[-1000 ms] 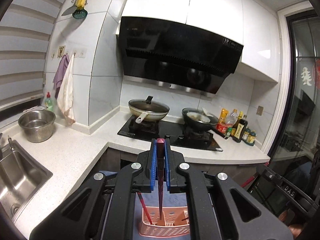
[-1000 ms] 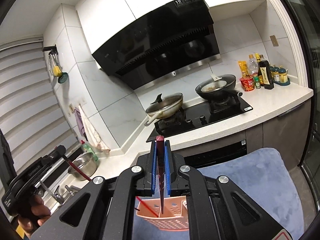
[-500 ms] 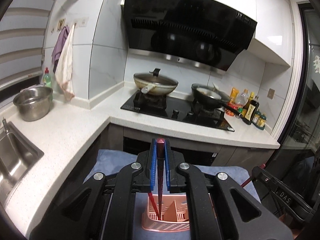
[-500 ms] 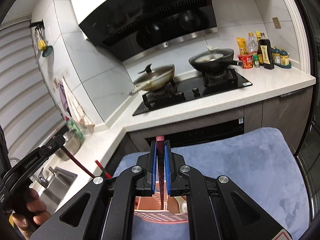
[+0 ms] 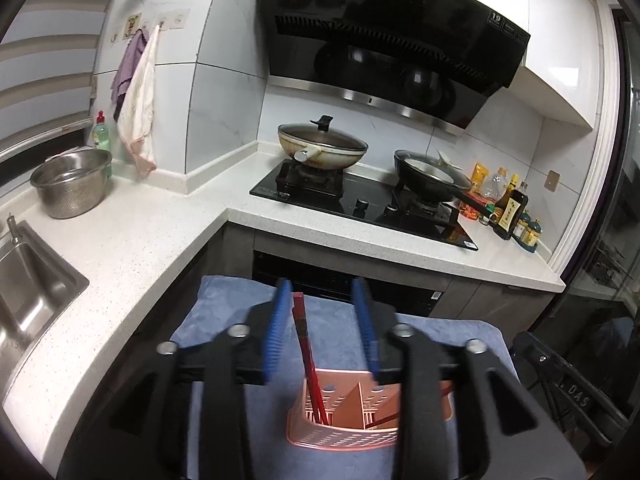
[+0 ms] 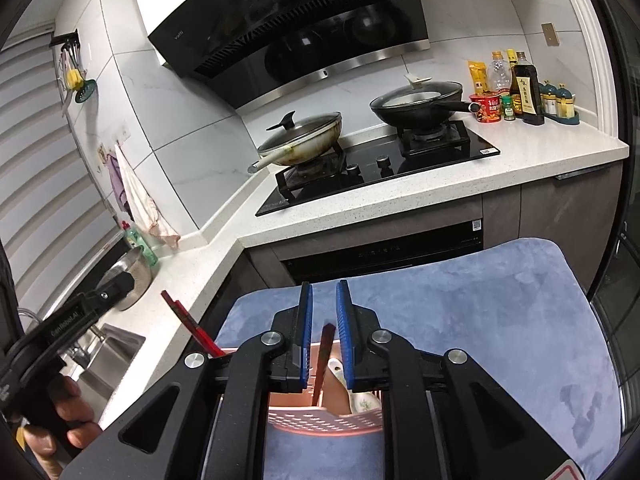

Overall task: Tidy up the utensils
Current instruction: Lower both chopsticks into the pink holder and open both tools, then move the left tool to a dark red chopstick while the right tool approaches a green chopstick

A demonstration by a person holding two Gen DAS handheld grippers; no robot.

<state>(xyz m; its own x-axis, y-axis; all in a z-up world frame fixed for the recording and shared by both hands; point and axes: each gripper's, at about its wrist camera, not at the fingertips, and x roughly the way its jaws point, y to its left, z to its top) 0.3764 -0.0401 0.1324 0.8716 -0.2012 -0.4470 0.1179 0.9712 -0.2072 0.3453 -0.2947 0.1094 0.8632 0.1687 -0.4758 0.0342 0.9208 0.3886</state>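
A pink perforated utensil basket (image 5: 344, 428) stands on a blue mat (image 5: 232, 304), right under both grippers. My left gripper (image 5: 323, 292) is open above it. Red chopsticks (image 5: 306, 352) stand in the basket's left compartment, leaning free between the blue pads. My right gripper (image 6: 323, 292) is open above the same basket (image 6: 324, 420). A dark red chopstick (image 6: 323, 356) stands loose in the basket between its pads. A white patterned spoon (image 6: 352, 392) lies in the basket too. The left gripper's red chopsticks (image 6: 192, 324) show at the left of the right wrist view.
A white L-shaped counter (image 5: 132, 236) carries a steel sink (image 5: 28, 280), a steel bowl (image 5: 72, 182), a black hob (image 5: 360, 208) with two pans, and sauce bottles (image 5: 508, 208). The hand holding the left gripper (image 6: 60, 412) is at lower left in the right wrist view.
Both grippers have lowered toward the basket and opened. The chopsticks they were clamped on now stand loose in the basket.
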